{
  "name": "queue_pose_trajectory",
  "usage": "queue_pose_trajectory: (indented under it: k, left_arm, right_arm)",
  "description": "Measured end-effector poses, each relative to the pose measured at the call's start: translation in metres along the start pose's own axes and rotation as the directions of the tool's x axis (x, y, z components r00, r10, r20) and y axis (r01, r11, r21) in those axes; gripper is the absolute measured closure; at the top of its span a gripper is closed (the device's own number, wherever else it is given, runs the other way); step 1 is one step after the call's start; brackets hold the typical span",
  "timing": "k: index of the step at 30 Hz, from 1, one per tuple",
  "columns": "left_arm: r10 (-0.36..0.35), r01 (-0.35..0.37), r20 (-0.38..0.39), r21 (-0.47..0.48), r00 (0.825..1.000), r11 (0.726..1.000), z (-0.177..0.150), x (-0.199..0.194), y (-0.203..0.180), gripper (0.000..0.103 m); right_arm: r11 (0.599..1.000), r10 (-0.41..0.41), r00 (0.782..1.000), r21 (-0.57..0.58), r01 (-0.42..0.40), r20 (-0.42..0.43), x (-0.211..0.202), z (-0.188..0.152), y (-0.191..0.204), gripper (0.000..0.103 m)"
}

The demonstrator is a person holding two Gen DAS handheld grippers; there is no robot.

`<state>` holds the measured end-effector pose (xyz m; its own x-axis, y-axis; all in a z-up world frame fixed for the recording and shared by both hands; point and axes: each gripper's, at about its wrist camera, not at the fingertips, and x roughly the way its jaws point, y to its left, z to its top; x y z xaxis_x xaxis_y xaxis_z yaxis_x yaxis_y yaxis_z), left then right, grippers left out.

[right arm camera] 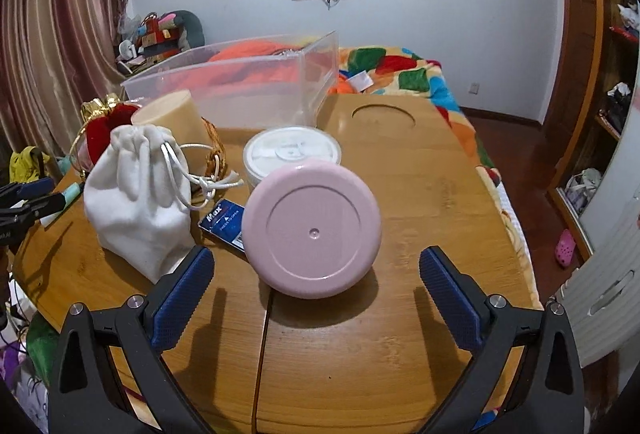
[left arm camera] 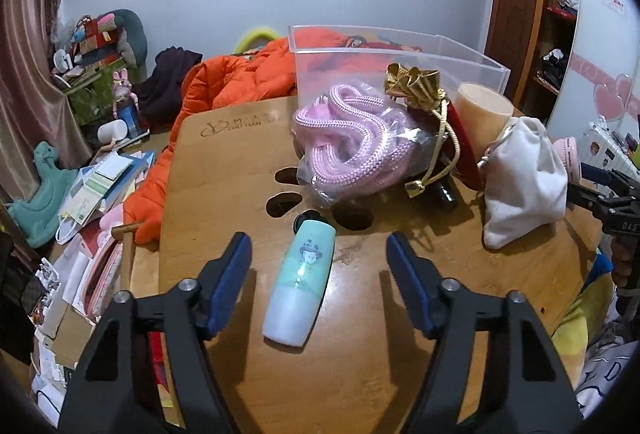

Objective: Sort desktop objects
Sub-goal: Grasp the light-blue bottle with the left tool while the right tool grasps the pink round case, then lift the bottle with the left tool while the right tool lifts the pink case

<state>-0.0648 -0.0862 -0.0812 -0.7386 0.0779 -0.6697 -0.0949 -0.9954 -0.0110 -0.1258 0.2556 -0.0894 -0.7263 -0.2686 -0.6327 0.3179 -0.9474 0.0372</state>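
Lying between spread fingers of left gripper [left arm camera: 319, 246]: mint-green bottle [left arm camera: 301, 282]; right gripper [right arm camera: 316, 266] likewise spread, pink round lid [right arm camera: 312, 228] between fingers.

Table [right arm camera: 400, 314]: varnished wood, glossy, fine grain. Bin [right arm camera: 248, 90] at 12 o'clock: clear smooth plastic. Pouch [right arm camera: 136, 202]: white matt cloth. Pink lid [right arm camera: 312, 230]: smooth satin plastic. Rope [left arm camera: 352, 142]: braided pink cord inside glossy plastic bag. Left gripper pads [left arm camera: 232, 274]: blue textured rubber.
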Motion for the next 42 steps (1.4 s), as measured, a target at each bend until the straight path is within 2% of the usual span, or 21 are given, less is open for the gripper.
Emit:
queue_pose_trajectory:
  k: [2, 5, 10, 14, 18, 24, 29, 36, 39, 42]
  left_arm:
    - [0.008, -0.008, -0.008, 0.011, 1.0, 1.0, 0.001, 0.004, -0.001, 0.043]
    - [0.008, -0.007, -0.024, 0.013, 1.0, 1.0, 0.001, 0.008, 0.0, 0.046]
    - [0.017, -0.016, -0.031, 0.024, 0.999, 1.0, -0.002, 0.01, -0.001, 0.054]
    - [0.016, -0.015, -0.025, 0.032, 1.0, 0.999, -0.001, 0.009, -0.002, 0.065]
    - [0.021, -0.02, -0.022, 0.04, 1.0, 0.999, -0.002, 0.008, -0.002, 0.078]
    - [0.048, -0.046, -0.026, 0.047, 0.999, 0.998, -0.005, 0.002, -0.008, 0.079]
    - [0.041, -0.04, -0.009, 0.034, 0.999, 0.999, -0.004, -0.009, -0.014, 0.079]
    - [0.027, -0.03, 0.067, 0.042, 0.997, 0.999, 0.01, -0.036, -0.031, 0.081]
    - [0.007, -0.01, 0.091, 0.039, 0.996, 0.999, 0.019, -0.044, -0.038, 0.089]
    - [-0.013, 0.008, 0.124, 0.044, 0.992, 0.999, 0.027, -0.049, -0.045, 0.089]
  right_arm:
    - [1.0, -0.016, 1.0, -0.002, 0.016, 0.011, 0.002, 0.002, 0.002, 0.003]
    - [1.0, -0.026, 0.999, -0.001, 0.026, 0.022, 0.004, 0.005, -0.002, 0.01]
    - [0.999, 0.021, 1.0, 0.031, -0.021, 0.003, 0.009, 0.009, -0.011, 0.022]
    - [0.999, 0.041, 0.999, 0.033, -0.041, 0.001, 0.012, 0.01, -0.009, 0.044]
    - [0.998, 0.046, 0.999, 0.03, -0.046, 0.008, 0.011, 0.009, -0.008, 0.043]
    - [0.996, 0.075, 0.997, 0.038, -0.075, 0.007, 0.007, 0.01, -0.01, 0.043]
    - [0.996, 0.082, 0.996, 0.018, -0.083, 0.034, -0.005, 0.015, -0.008, 0.043]
    - [0.995, 0.104, 0.991, -0.02, -0.102, 0.086, -0.025, 0.029, -0.004, 0.043]
    - [0.992, 0.122, 0.987, -0.033, -0.119, 0.104, -0.032, 0.035, -0.003, 0.043]
    - [0.991, 0.131, 0.983, -0.053, -0.126, 0.126, -0.039, 0.043, 0.001, 0.043]
